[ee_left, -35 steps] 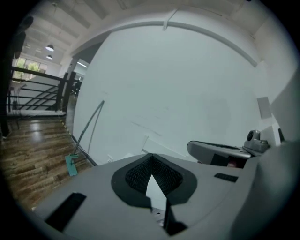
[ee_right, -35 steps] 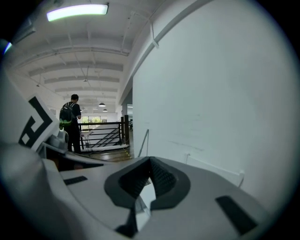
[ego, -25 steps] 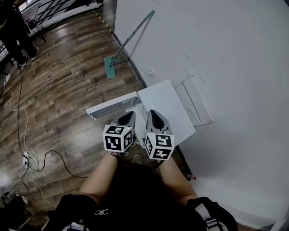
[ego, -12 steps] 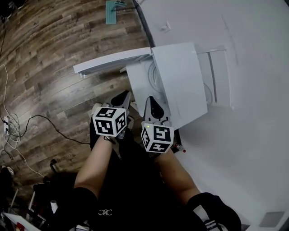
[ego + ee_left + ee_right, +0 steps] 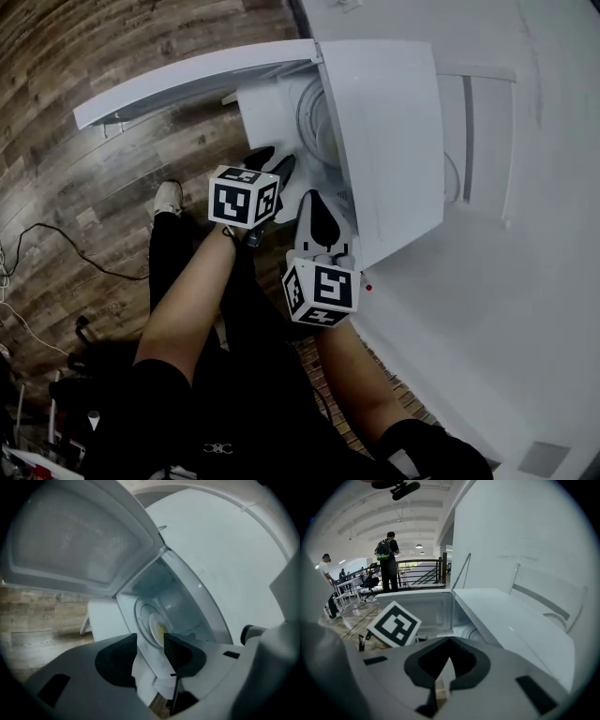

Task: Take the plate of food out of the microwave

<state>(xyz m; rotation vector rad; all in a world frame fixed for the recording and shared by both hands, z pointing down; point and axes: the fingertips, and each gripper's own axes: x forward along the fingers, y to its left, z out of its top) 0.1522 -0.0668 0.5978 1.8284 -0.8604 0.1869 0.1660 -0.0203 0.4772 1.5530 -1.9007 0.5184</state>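
The white microwave (image 5: 384,131) stands with its door (image 5: 187,80) swung wide open to the left. Inside, in the left gripper view, a pale plate (image 5: 156,626) with yellowish food sits on the round turntable. My left gripper (image 5: 270,167) hangs just in front of the opening. Its jaws (image 5: 150,641) have just been opening, stand apart, and have nothing between them. My right gripper (image 5: 312,202) is beside it, near the microwave's front right edge. Its jaw tips (image 5: 450,640) meet and hold nothing. The left gripper's marker cube (image 5: 393,623) shows in the right gripper view.
The microwave rests on a low white stand (image 5: 105,618) on a wood floor (image 5: 66,159), against a white wall (image 5: 525,234). A cable (image 5: 56,248) trails across the floor at the left. The person's shoe (image 5: 168,198) is near the door. People (image 5: 387,557) stand far off by a railing.
Both grippers have dropped and moved toward the microwave's open front. The left jaws, shut before, now stand apart. The microwave fills more of the head view.
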